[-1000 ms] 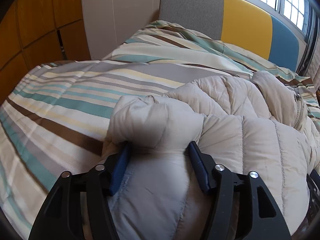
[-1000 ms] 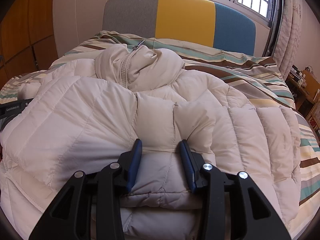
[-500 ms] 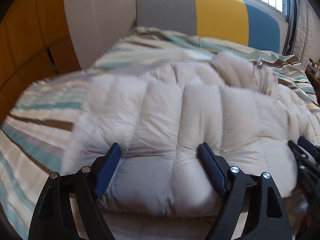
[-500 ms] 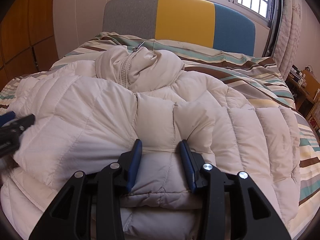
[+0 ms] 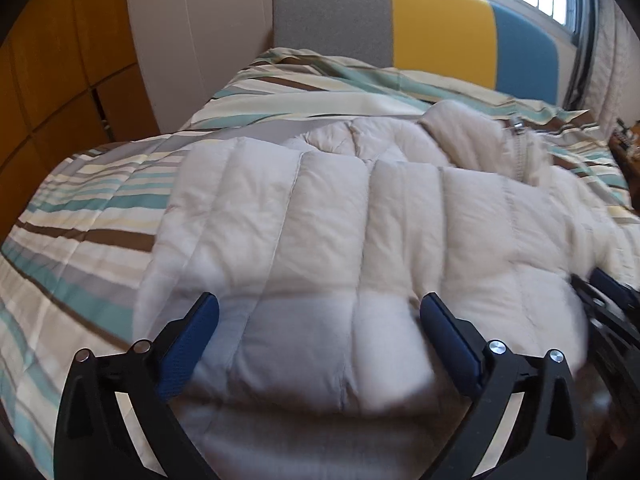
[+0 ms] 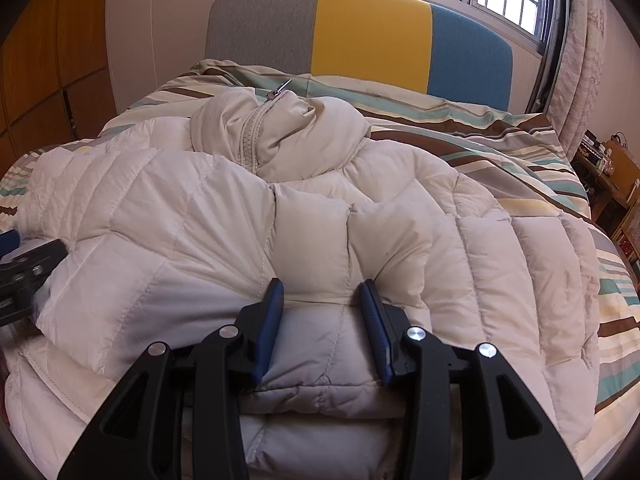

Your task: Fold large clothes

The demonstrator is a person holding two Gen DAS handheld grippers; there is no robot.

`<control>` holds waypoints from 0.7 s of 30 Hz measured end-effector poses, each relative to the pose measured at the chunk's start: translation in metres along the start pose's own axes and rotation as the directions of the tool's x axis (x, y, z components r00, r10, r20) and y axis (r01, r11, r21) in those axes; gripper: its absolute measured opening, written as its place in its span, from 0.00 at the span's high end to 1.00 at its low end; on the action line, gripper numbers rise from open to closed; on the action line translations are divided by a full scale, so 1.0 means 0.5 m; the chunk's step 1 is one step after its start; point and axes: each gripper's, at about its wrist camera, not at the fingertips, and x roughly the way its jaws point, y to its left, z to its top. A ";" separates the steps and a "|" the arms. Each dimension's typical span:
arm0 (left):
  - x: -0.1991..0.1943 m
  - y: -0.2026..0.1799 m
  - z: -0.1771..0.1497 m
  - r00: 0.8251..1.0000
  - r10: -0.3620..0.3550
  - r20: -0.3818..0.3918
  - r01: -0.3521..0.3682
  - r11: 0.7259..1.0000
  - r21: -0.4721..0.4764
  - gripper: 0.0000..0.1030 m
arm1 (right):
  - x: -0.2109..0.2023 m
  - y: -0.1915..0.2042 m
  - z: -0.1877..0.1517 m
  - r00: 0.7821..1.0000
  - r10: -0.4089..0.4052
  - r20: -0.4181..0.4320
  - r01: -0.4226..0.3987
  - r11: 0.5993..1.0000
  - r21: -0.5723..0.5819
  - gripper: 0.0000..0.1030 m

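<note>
Jacket (image 5: 360, 240) fills my left wrist view, a cream quilted puffer lying on the striped bed (image 5: 92, 216), and my left gripper (image 5: 318, 316) has its jaws spread wide around the near folded edge, pinching nothing. Over in the right wrist view my right gripper (image 6: 320, 300) has its jaws closed on a bunched section of the near hem, with the collar and zipper (image 6: 256, 140) at the far side. To fold well, I judge I should re-grip the left edge level with the right before moving, so the layers stay aligned.
</note>
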 end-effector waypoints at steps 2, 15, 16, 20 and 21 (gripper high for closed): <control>-0.033 0.013 -0.008 1.000 -0.025 0.009 0.025 1.000 -0.011 0.03 | -0.013 0.000 0.008 1.000 -0.021 -0.021 0.021 1.000 -0.021 0.50; -0.217 0.101 -0.179 0.993 -0.072 0.094 0.075 0.997 -0.030 0.03 | -0.246 -0.075 -0.102 0.993 0.117 0.003 -0.117 0.989 0.090 0.17; -0.224 0.105 -0.195 0.993 -0.069 0.091 0.073 0.997 -0.035 0.03 | -0.272 -0.082 -0.124 0.994 0.111 0.006 -0.111 0.991 0.078 0.15; -0.254 0.133 -0.267 0.995 -0.077 0.068 0.081 0.995 -0.058 0.03 | -0.354 -0.132 -0.199 0.993 0.113 0.020 -0.114 0.988 0.106 0.12; -0.261 0.143 -0.285 0.995 -0.075 0.061 0.079 0.995 -0.069 0.03 | -0.374 -0.149 -0.218 0.994 0.108 0.023 -0.110 0.986 0.123 0.12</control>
